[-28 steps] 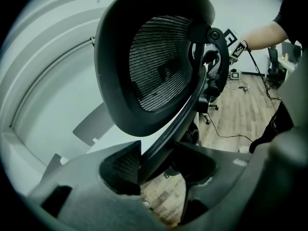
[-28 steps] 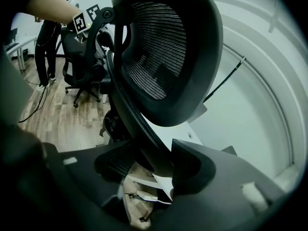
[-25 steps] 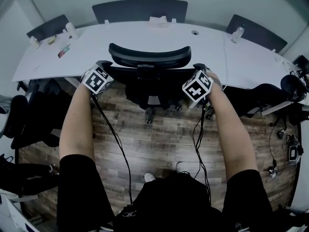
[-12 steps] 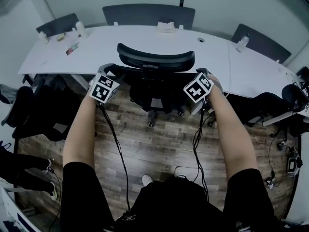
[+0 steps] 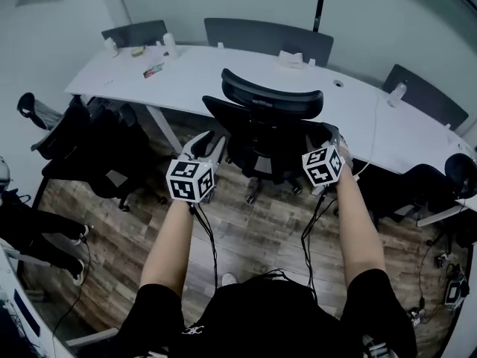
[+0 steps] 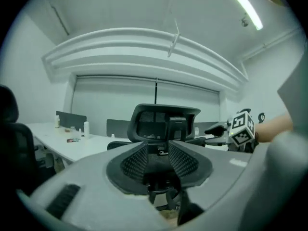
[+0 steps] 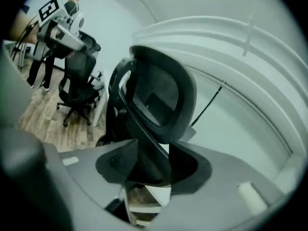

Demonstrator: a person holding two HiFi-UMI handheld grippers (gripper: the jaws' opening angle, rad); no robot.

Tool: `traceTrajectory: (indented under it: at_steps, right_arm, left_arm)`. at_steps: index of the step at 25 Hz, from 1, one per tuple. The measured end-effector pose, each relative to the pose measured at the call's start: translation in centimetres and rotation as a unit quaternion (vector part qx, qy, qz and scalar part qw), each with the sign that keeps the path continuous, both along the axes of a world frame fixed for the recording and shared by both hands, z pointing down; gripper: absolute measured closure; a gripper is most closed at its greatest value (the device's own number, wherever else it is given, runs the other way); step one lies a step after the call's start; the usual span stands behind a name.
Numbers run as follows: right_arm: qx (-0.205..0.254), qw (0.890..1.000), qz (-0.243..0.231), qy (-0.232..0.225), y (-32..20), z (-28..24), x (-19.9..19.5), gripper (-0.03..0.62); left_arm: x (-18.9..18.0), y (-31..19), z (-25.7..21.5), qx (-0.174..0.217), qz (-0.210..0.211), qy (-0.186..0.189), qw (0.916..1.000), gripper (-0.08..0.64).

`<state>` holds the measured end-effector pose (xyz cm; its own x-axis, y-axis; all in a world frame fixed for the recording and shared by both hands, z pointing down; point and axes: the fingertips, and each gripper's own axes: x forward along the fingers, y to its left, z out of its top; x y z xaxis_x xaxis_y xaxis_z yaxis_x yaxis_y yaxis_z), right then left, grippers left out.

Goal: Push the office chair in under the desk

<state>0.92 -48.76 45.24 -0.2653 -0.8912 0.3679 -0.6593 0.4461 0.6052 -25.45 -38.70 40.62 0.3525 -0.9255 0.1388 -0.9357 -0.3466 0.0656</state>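
The black office chair (image 5: 268, 129) stands at the white curved desk (image 5: 223, 77), its seat partly under the edge and its headrest (image 5: 272, 95) above the top. My left gripper (image 5: 207, 142) hangs off the chair's left side, not touching it. Its jaws are closing with nothing between them, and in the left gripper view the chair (image 6: 166, 124) sits further ahead. My right gripper (image 5: 332, 133) is at the chair's right side. The chair's back frame (image 7: 144, 119) runs between its wide, slightly closing jaws, and I see no firm press.
Black chairs crowd the floor at the left (image 5: 97, 148), and grey ones stand across the desk (image 5: 268, 39). Bottles (image 5: 170, 45) and a tissue box (image 5: 291, 58) sit on the desk. A person's legs (image 5: 37, 230) are at far left. Another chair (image 5: 417, 192) and cables are on the right.
My left gripper has come off the chair's left side and drawn back toward me. The right gripper stays at the chair's right. The view has swung left and the chair looks turned.
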Motion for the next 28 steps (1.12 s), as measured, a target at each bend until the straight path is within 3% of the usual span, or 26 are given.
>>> traceTrajectory:
  at_steps: [2,4,6,9,14,18,23,28]
  right_arm:
    - [0.015,0.997,-0.008,-0.077,3.3,-1.4,-1.4,0.418]
    - [0.015,0.985,-0.015,-0.171,7.0,-2.7,-2.8,0.452]
    - [0.018,0.969,-0.015,-0.248,10.5,-4.0,-3.7,0.492]
    - [0.028,0.951,-0.008,-0.309,15.4,-5.6,-4.3,0.588]
    - [-0.002,0.931,-0.026,-0.364,20.7,-4.9,-4.4,0.588]
    - [-0.029,0.914,-0.024,-0.403,21.8,-4.2,-4.0,0.588]
    - [-0.027,0.92,-0.035,-0.389,23.0,-4.5,-4.5,0.588]
    - [-0.039,0.929,-0.009,-0.367,23.3,-3.1,-4.0,0.588]
  left_arm:
    - [0.2,2.2,-1.0,0.013,-0.028,0.027,0.9992,0.442]
    - [0.6,4.4,-1.9,0.022,-0.05,0.036,0.9979,0.465]
    - [1.3,6.6,-2.3,0.02,-0.057,0.022,0.9979,0.465]
    - [2.3,9.9,-1.8,0.011,-0.052,-0.011,0.9985,0.46]
    - [3.6,14.7,0.1,-0.004,-0.055,-0.025,0.9982,0.478]
    - [5.1,16.0,1.7,-0.021,-0.051,-0.022,0.9983,0.548]
    - [6.5,16.9,2.2,-0.028,-0.043,-0.035,0.998,0.56]
    - [7.7,17.1,2.0,-0.027,-0.031,-0.036,0.9985,0.559]
